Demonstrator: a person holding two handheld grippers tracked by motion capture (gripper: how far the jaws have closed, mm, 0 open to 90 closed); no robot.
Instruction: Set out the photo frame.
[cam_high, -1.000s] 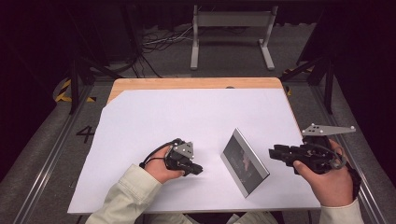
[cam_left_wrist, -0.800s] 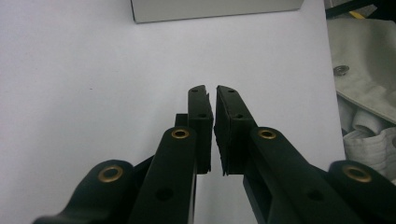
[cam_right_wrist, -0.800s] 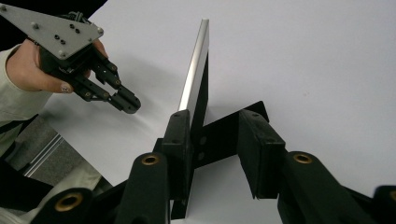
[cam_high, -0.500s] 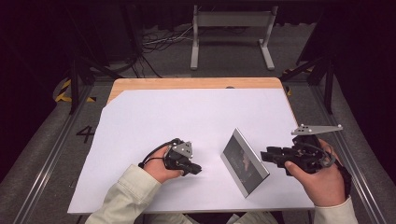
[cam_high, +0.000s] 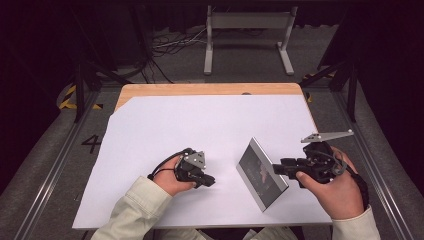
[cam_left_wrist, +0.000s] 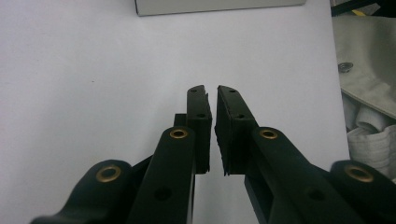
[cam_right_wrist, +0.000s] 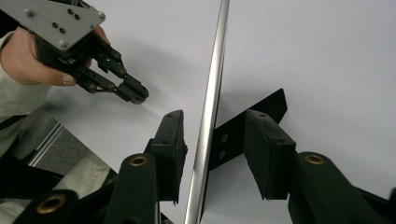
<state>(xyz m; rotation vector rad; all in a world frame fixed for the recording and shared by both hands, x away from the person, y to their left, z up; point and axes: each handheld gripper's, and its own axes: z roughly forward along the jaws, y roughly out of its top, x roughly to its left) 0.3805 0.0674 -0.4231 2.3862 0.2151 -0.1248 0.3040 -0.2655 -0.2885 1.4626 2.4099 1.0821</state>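
Right tool (cam_high: 276, 168) just been opening, pads off the frame (cam_high: 261, 174), whose edge sits btwn them; frame stands on white surface (cam_high: 200, 125). Left tool (cam_high: 209, 181) clenched, empty, resting nearby.

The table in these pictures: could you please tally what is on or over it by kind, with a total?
Picture frame: 1
Claw: 2, the left claw and the right claw
White sheet: 1
Total: 4
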